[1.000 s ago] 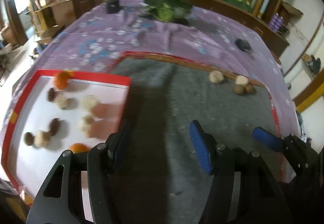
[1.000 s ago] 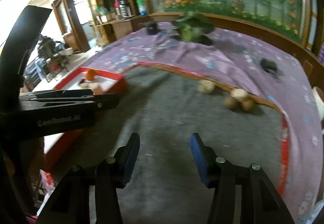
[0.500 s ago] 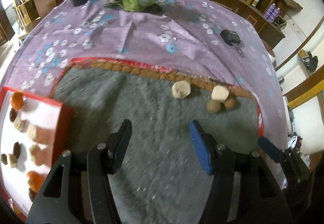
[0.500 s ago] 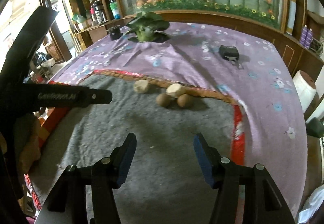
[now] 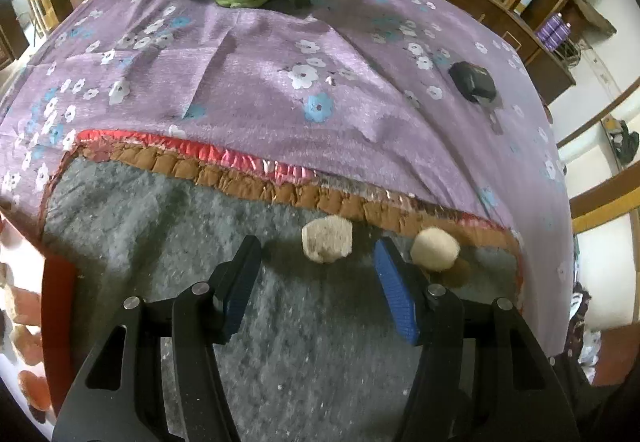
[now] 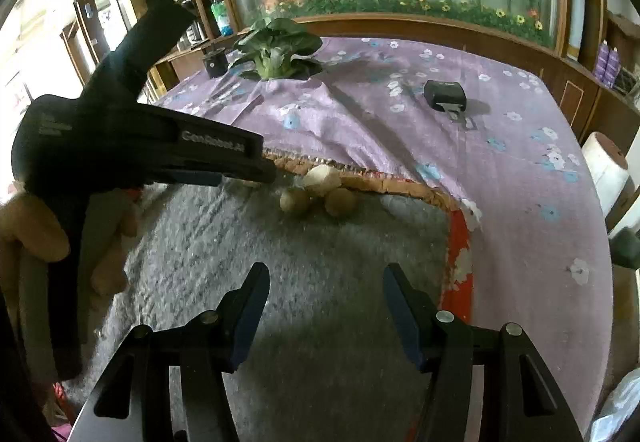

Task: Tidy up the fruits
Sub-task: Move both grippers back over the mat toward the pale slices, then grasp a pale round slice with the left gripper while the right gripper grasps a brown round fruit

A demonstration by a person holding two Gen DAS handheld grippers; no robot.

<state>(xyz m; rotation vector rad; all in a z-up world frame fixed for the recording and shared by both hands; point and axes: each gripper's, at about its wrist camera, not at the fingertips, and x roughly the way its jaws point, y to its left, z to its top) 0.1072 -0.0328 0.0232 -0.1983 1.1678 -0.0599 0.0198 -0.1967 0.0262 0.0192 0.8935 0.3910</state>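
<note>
So the pale fruit chunk (image 5: 327, 239) sits on the grey felt mat (image 5: 312, 342) right by its brown quilted edge, a second pale piece (image 5: 435, 249) and a brown round one (image 5: 460, 272) just to its right. Left gripper (image 5: 318, 256) hangs just short of the chunk, fingers spread wide, not touching it. Right gripper (image 6: 325, 284) sits further back over the mat; its jaws have just been opening, nothing between them.

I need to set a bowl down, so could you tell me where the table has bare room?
The grey mat is bare in front of the right gripper. It is crowded at the mat's far edge, around the fruits and the left gripper.
</note>
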